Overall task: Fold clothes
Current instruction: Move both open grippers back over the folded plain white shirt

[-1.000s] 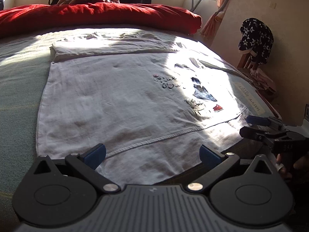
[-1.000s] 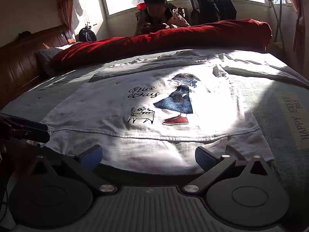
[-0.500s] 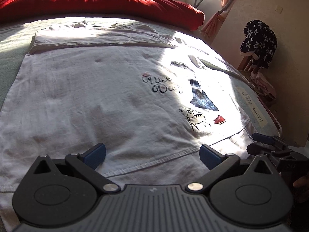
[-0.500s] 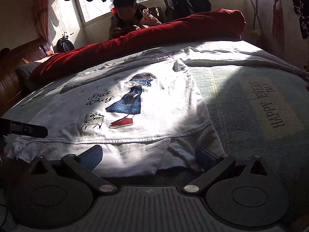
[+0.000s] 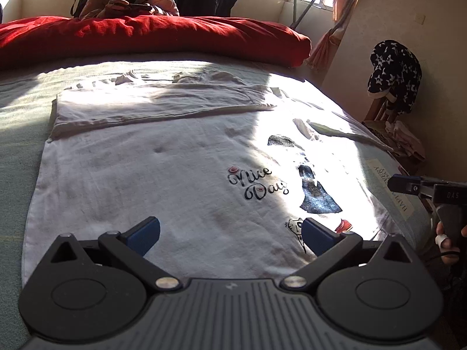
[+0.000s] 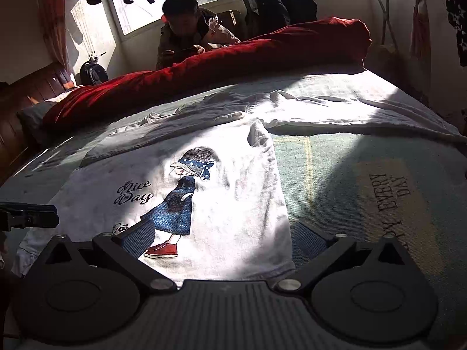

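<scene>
1. In the left wrist view, the left gripper (image 5: 230,234) is seen spread wide, its blue fingers (image 5: 144,234) poised over the near part of a white T-shirt (image 5: 140,180); nothing is held between them, and whether the cloth is touched cannot be told.
2. The T-shirt is laid flat on the bed (image 5: 17,134), with one sleeve folded across its far end and a red quilt (image 5: 151,38) bunched beyond it.
3. At the right edge, the right gripper (image 5: 408,185) is seen held by a hand (image 5: 448,240).
4. In the right wrist view, the right gripper (image 6: 224,237) is likewise wide apart and empty, straddling the T-shirt's (image 6: 233,192) near right corner.
5. The left gripper (image 6: 29,218) is visible at the left edge.
</scene>
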The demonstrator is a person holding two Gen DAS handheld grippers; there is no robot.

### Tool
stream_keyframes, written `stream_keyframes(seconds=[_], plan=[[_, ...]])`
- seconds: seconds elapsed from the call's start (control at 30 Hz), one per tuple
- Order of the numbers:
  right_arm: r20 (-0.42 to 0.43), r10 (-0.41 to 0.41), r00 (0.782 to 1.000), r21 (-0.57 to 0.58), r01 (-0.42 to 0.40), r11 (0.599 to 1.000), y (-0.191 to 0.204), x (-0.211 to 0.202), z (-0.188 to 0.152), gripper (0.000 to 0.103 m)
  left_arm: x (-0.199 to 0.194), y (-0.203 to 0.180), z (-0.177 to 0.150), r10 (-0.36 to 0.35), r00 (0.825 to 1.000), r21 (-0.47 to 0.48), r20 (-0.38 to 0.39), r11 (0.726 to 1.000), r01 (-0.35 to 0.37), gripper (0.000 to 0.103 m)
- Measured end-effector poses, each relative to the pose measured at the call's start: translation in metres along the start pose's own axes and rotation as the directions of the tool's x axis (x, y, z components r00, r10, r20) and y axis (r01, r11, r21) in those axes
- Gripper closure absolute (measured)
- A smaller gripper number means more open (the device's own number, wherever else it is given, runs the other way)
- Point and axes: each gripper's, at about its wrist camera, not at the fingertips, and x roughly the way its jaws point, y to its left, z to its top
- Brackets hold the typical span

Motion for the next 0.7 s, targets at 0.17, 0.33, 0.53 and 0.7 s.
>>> stream_keyframes(seconds=[0.17,0.33,0.53,0.7], plan=[[-0.018,0.035,0.999,-0.009,-0.036,0.999,-0.009,0.033,0.080,0.000,0.013,0.014,0.020,0.040,0.999,0.015,-0.003,0.999,-0.040,0.001],[-0.072,0.072,0.995,-0.046,-0.076,0.996,-0.001,0.096,0.155,0.000,0.019,0.031,0.040,0.064,0.998,0.045,0.024,0.997,-0.065,0.001],[-0.206,0.149,0.967,0.036,-0.144,0.989,0.007,0.206,0.218,0.000,0.031,0.058,0.066,0.014,1.000,0.031,0.026,0.999,-0.014,0.001],[-0.298,0.183,0.937,0.122,-0.152,0.981,0.011,0.291,0.233,0.000,0.048,0.069,0.097,-0.061,0.998,0.092,0.002,0.994,0.060,0.001]])
